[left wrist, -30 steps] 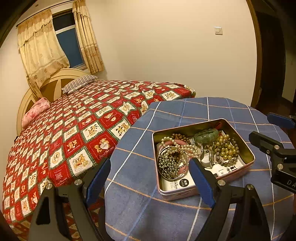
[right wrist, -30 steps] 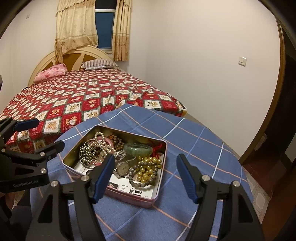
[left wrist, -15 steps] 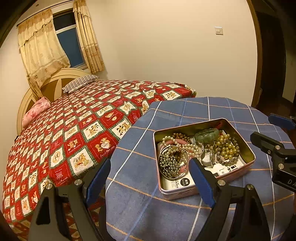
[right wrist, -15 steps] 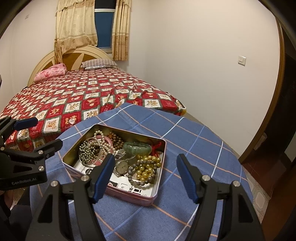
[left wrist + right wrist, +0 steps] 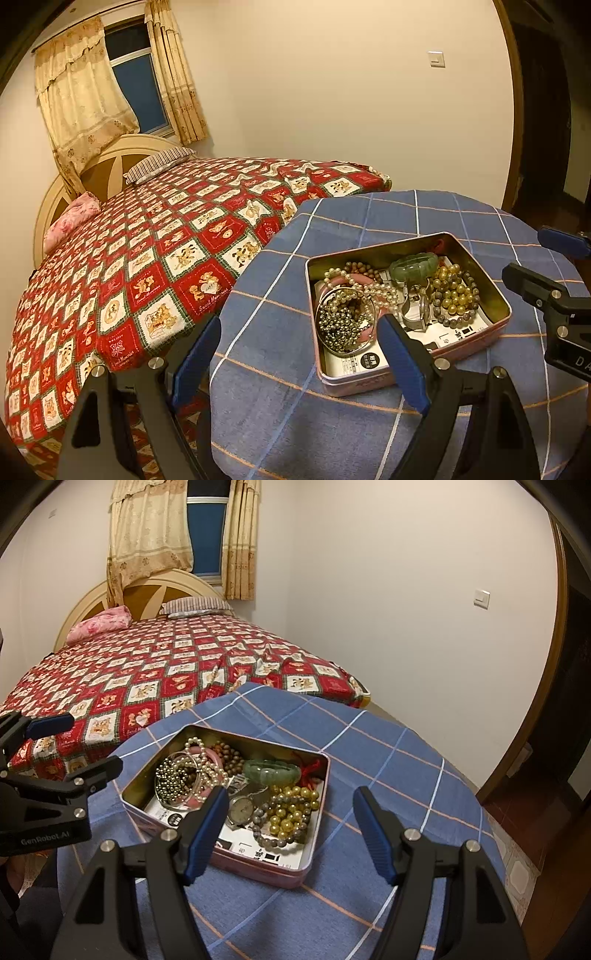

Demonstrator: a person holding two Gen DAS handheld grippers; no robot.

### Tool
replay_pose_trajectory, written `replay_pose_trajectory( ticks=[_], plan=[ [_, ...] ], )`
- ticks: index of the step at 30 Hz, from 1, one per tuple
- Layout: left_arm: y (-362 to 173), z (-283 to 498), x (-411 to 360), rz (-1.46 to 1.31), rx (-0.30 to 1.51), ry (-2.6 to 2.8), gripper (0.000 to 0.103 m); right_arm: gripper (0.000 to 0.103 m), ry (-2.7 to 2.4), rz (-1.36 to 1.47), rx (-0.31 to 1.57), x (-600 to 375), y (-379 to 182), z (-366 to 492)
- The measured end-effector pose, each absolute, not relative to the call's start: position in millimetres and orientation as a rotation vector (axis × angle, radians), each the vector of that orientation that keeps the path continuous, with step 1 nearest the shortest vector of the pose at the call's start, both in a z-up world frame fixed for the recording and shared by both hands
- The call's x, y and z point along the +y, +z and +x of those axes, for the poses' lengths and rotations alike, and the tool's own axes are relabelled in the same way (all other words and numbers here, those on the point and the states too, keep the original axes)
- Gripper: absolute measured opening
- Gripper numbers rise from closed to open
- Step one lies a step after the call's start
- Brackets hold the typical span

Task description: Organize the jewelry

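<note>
A pink tin box (image 5: 496,328) (image 5: 284,873) sits on the blue checked tablecloth (image 5: 295,406) (image 5: 369,768), full of jewelry. Inside lie a green jade bangle (image 5: 413,264) (image 5: 271,771), a yellow bead bracelet (image 5: 452,293) (image 5: 291,814), a white pearl strand (image 5: 373,290) (image 5: 208,766), small metallic beads (image 5: 338,323) (image 5: 170,781) and a watch (image 5: 241,808). My left gripper (image 5: 297,360) is open and empty, above the table just left of the tin. My right gripper (image 5: 290,834) is open and empty, above the tin's near right corner.
A bed with a red patterned quilt (image 5: 147,258) (image 5: 147,679) lies right behind the round table. A doorway (image 5: 569,701) opens at the right. The table edge drops off at the left (image 5: 225,302) and the right (image 5: 480,812).
Both grippers have drifted slightly; the tin sits a little lower and closer in the right wrist view. Jaws stay open. Nothing has been picked up.
</note>
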State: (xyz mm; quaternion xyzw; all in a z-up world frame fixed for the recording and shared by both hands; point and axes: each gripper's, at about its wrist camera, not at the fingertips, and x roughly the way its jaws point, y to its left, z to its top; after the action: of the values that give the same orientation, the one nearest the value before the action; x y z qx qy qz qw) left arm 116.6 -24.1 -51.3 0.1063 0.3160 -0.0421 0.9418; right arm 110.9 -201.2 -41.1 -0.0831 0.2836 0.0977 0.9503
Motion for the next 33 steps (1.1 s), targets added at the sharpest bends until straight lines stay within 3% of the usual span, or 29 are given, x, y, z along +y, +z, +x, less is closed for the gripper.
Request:
replay_pose_trajectory(
  ticks=[33],
  plan=[
    [-53.4, 120.1, -20.2, 0.218, 0.636, -0.058, 0.086, 0.076, 0.185, -0.157, 0.578, -209.5, -45.3, 114.1]
  ],
)
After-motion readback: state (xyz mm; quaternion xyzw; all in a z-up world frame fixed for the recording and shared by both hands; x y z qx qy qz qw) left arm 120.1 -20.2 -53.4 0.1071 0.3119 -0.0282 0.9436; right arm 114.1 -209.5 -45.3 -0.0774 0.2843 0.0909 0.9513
